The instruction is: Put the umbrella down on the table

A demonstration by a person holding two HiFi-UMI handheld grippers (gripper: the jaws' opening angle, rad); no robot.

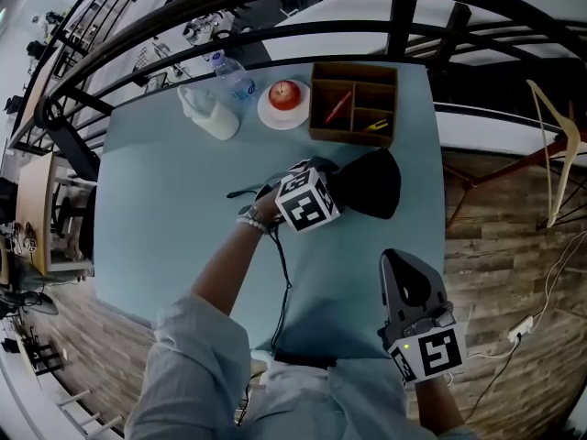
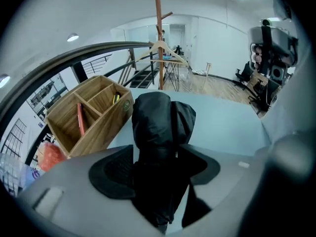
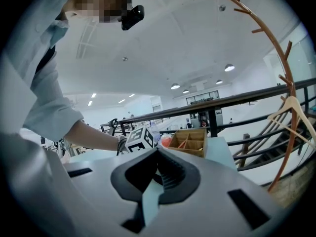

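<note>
Head view shows the black folded fabric umbrella (image 1: 371, 183) lying on the pale blue table (image 1: 165, 209), centre right of frame, between the left gripper's (image 1: 337, 174) wide-spread jaws. The right gripper (image 1: 399, 262), lower right, is closed and empty. The umbrella looks light, soft and slippery, so grip its bundled middle.

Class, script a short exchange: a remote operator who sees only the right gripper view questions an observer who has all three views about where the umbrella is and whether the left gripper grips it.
Operator: Where is the umbrella? My view doesn't show it.
Observer: It lies on the table, close to the near side of the wooden box.
Operator: Is the left gripper clamped on it?
Observer: Its jaws stand wide apart with the umbrella between them; no squeeze shows.
</note>
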